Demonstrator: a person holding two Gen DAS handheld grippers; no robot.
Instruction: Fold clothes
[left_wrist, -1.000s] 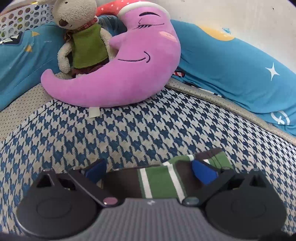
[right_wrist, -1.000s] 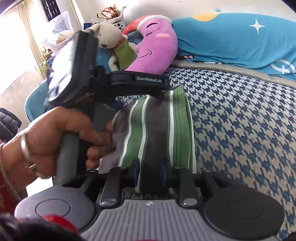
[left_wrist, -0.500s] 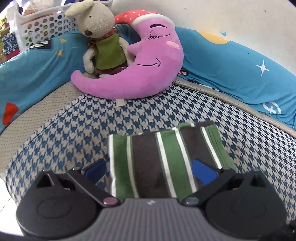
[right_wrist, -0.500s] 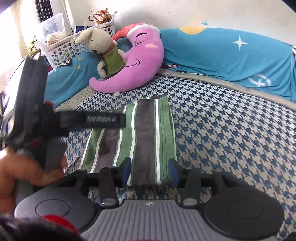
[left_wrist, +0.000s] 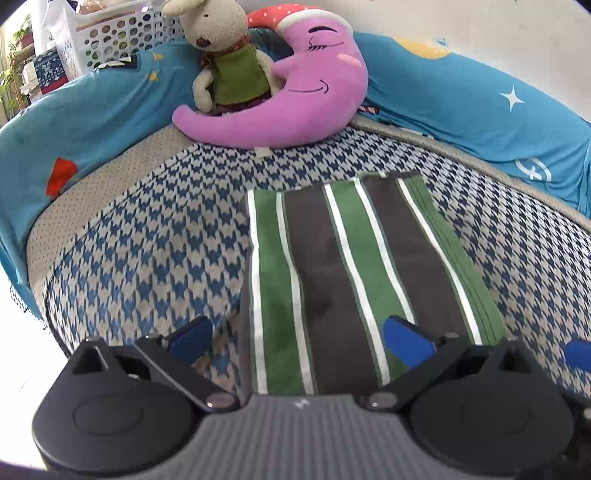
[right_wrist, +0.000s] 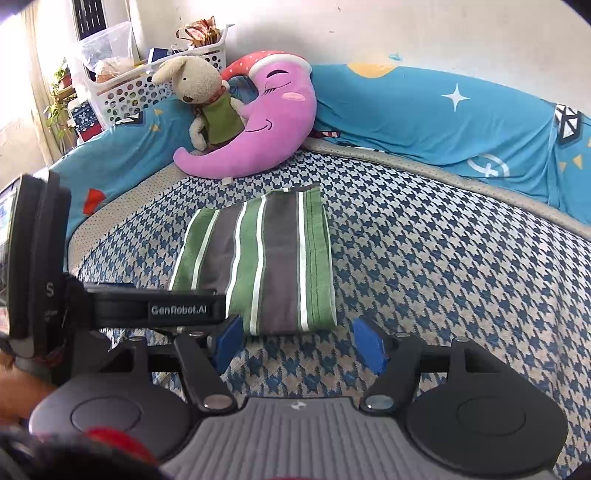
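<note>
Left wrist view first: we see the houndstooth bed cover, blue bedding along the wall, a pink moon pillow with a stuffed rabbit leaning on it. The folded striped cloth lies flat, its stripes and long axis running away from us toward the pillow. Our left gripper hangs wide open over the cloth's near end, gripping nothing. Right wrist view: a white basket stands in the corner. Our right gripper, jaws just opened, holds nothing; the cloth lies just beyond its fingertips.
</note>
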